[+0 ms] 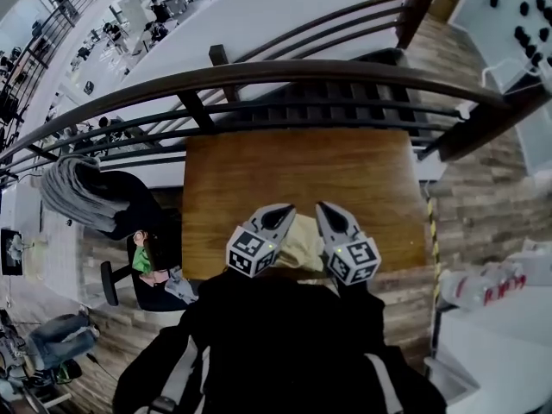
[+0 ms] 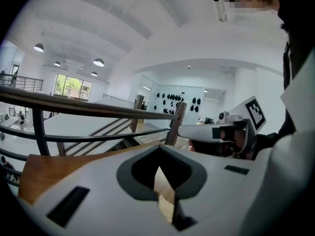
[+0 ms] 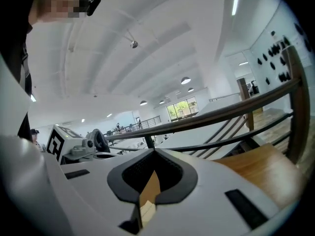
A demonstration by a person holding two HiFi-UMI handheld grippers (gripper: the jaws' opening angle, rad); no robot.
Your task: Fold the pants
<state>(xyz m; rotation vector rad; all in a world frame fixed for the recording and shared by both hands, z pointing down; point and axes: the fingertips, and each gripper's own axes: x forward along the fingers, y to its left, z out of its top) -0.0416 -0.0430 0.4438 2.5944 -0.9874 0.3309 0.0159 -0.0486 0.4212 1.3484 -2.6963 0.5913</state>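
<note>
In both jaws: pants (image 1: 304,247) fabric pinched.

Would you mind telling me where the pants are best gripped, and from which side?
Likely along one edge, a gripper at each end, coming from the person's side of the table. Limp, thin cloth suits an edge pinch; the left gripper and right gripper are both shut on the pants so, beige cloth bunched between them.

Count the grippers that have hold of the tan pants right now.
2. The left gripper, over the table's near edge, is shut on the tan pants; the right gripper beside it is shut on the same cloth. Most of the pants hang hidden below them.
</note>
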